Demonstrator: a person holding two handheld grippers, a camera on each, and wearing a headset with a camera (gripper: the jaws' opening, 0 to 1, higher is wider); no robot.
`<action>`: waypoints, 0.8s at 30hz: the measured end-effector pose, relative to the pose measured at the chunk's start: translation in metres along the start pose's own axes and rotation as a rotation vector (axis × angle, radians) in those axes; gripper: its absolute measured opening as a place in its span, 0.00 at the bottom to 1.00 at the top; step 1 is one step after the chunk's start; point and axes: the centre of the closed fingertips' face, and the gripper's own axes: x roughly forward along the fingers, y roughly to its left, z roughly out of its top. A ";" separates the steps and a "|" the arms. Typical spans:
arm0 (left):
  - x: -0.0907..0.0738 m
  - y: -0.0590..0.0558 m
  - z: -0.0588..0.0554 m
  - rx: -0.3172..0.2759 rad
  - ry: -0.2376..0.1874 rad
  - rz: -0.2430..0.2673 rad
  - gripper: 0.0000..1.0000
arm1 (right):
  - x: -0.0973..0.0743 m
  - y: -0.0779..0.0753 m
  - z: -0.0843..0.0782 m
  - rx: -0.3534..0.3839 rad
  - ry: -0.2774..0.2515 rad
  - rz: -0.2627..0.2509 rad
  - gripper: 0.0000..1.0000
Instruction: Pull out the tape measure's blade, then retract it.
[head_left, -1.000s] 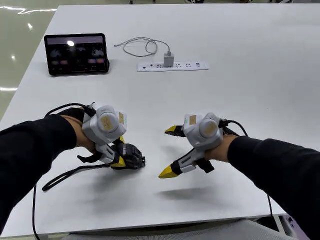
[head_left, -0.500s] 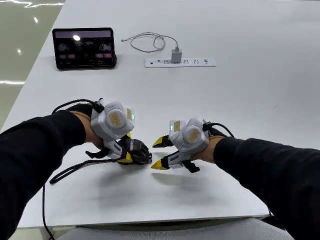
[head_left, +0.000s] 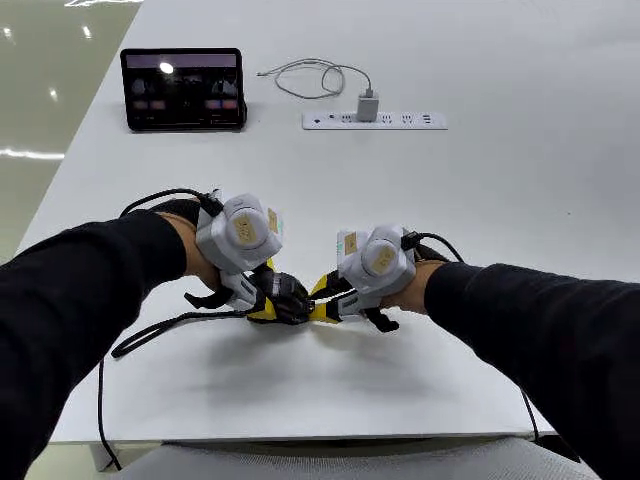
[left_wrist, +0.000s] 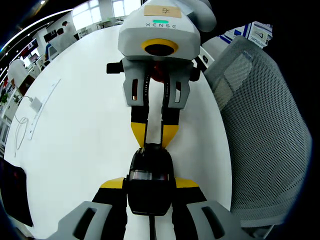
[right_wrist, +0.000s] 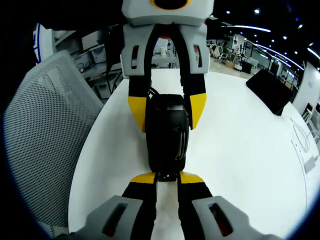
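A black tape measure (head_left: 288, 297) lies low over the white table (head_left: 480, 200), near its front edge. My left gripper (head_left: 262, 305) is shut on the case (left_wrist: 150, 180), one yellow fingertip (left_wrist: 112, 183) on each flat side. Facing it, my right gripper (head_left: 322, 300) has its jaws closed narrowly at the case's front end. In the right gripper view the tape measure (right_wrist: 167, 130) runs straight ahead, and my right gripper (right_wrist: 167, 177) pinches the small blade tab at its near end. No blade length shows outside the case.
A dark tablet (head_left: 183, 88) stands at the far left of the table. A white power strip (head_left: 375, 120) with a charger and coiled cable lies at the far middle. A grey mesh chair (left_wrist: 265, 125) sits just off the table's near edge.
My right gripper has swung left from an open stance to the tape measure's front and closed there. The left gripper has kept hold of the case.
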 end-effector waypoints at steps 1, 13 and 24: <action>0.000 0.000 0.000 0.001 0.000 0.002 0.30 | 0.000 0.001 0.000 -0.006 0.006 0.000 0.10; 0.000 0.001 -0.002 -0.014 -0.011 0.001 0.30 | -0.002 0.002 -0.002 0.005 0.019 0.000 0.07; 0.000 0.001 0.000 -0.027 -0.023 0.001 0.30 | -0.013 -0.001 -0.012 0.013 0.035 0.003 0.08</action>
